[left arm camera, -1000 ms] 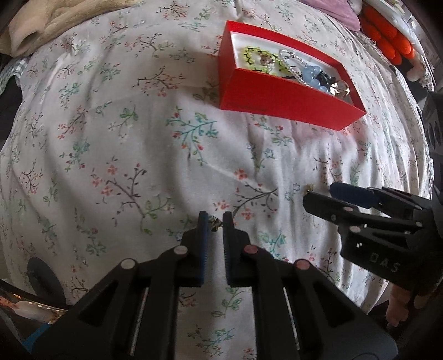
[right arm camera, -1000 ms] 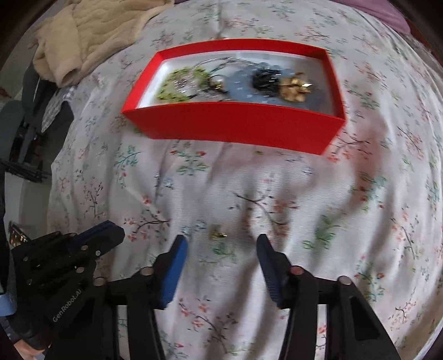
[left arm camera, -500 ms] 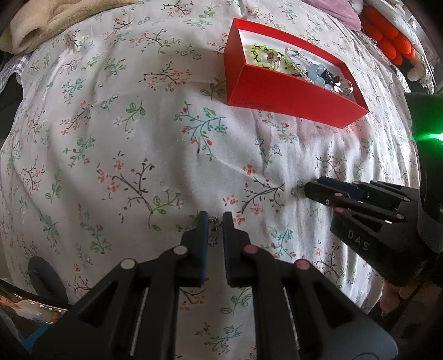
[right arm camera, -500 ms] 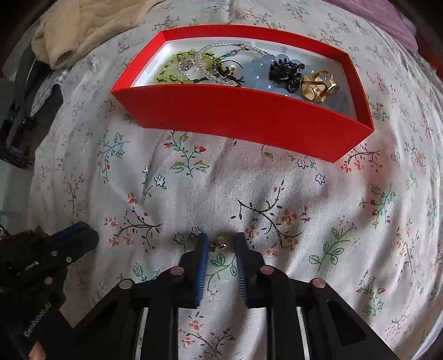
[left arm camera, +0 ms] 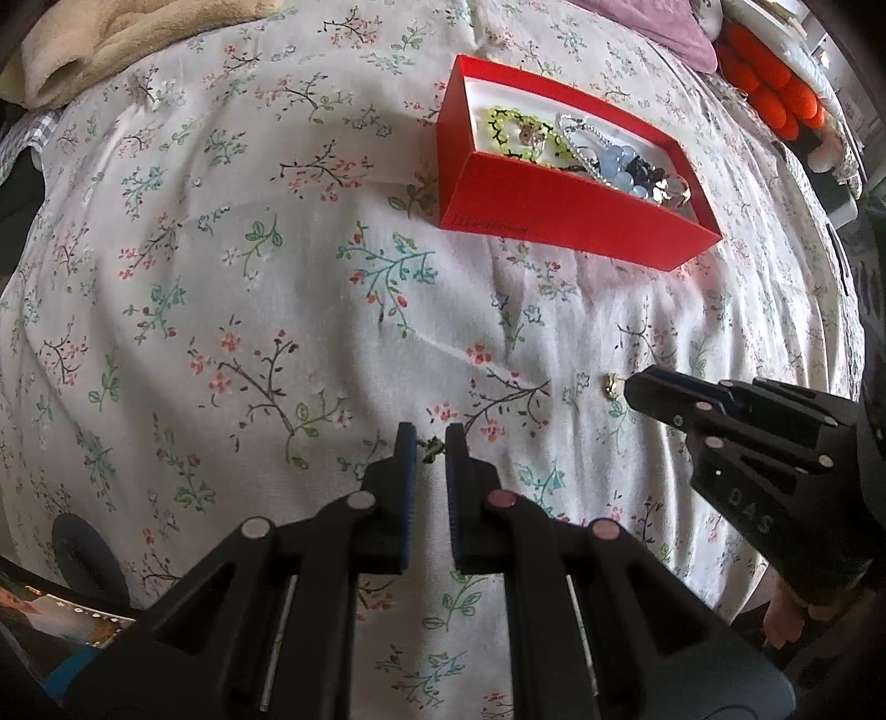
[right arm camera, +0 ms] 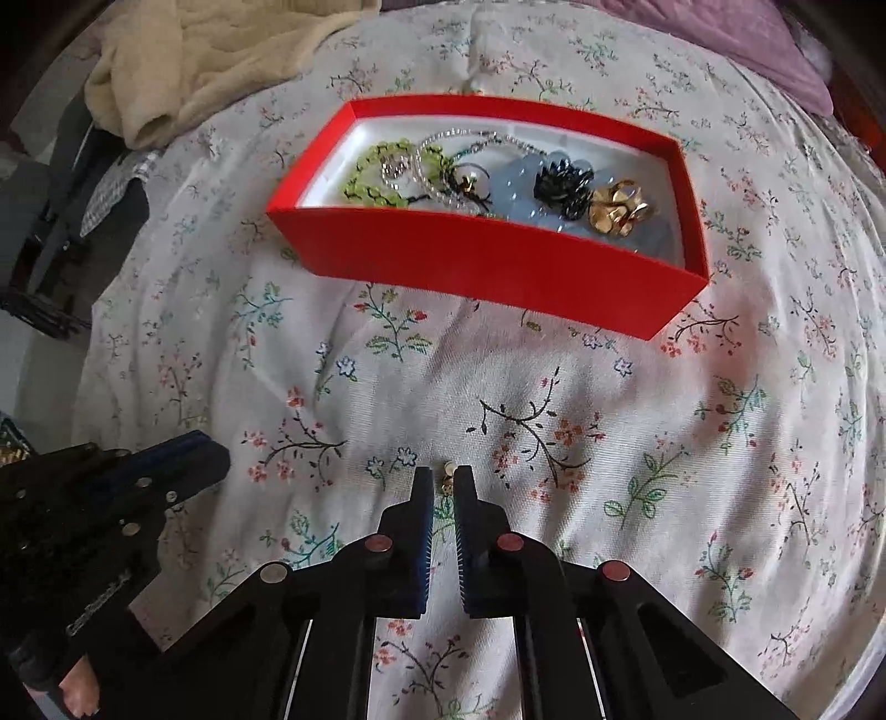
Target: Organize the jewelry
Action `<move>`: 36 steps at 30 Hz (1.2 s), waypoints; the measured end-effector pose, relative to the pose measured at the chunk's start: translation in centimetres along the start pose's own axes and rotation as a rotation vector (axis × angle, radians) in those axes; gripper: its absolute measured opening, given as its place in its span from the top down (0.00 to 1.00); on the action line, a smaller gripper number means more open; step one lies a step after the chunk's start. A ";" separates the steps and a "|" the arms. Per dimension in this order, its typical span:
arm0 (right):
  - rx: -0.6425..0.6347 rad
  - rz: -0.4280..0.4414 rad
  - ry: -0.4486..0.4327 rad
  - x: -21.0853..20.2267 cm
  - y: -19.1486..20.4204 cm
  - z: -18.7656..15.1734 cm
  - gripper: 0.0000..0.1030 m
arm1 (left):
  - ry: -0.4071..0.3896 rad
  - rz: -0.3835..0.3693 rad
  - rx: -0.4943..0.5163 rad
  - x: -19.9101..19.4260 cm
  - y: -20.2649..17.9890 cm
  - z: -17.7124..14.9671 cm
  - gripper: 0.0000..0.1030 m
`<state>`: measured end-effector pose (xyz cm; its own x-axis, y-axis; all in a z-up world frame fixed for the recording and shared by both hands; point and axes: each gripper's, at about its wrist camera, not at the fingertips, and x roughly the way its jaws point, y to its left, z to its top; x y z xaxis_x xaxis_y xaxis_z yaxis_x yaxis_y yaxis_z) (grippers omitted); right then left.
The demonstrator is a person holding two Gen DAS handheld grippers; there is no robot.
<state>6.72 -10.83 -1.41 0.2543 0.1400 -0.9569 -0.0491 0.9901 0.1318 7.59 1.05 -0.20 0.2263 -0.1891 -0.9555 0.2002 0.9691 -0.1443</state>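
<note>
A red box (left arm camera: 559,213) (right arm camera: 487,266) on the floral bedsheet holds several pieces: green beads (right arm camera: 376,171), a clear bead strand, blue beads, a black piece (right arm camera: 562,183) and a gold piece (right arm camera: 617,207). My left gripper (left arm camera: 425,437) is shut on a small dark gold earring (left arm camera: 433,446) at its fingertips, just above the sheet. My right gripper (right arm camera: 443,481) is shut on a small gold earring (right arm camera: 447,479) (left arm camera: 611,384), low over the sheet, well short of the box.
A cream blanket (right arm camera: 221,61) lies bunched at the far left behind the box. A purple cloth (right arm camera: 736,39) lies at the far right. Orange cushions (left arm camera: 769,94) stand beyond the bed. Each gripper shows in the other's view (right arm camera: 111,498) (left arm camera: 747,432).
My right gripper has closed from wide open onto the small gold earring and lifted slightly. The left gripper stays shut on its earring and has shifted little.
</note>
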 end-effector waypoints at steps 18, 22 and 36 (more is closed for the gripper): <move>0.047 0.108 -0.081 -5.0 -2.7 0.0 0.93 | -0.075 -0.069 -0.047 -2.3 0.5 1.5 0.89; 0.033 0.080 0.004 -2.5 -2.0 -0.2 0.80 | -0.060 -0.060 -0.038 -1.7 -0.2 1.8 0.89; -0.021 -0.010 0.084 1.6 -0.1 0.1 0.59 | -0.037 -0.046 -0.026 -1.0 -0.3 0.9 0.89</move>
<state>7.21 -10.73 -2.93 0.1730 0.1281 -0.9766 -0.0679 0.9907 0.1179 8.20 0.85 1.05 0.2523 -0.2389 -0.9377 0.1869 0.9628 -0.1950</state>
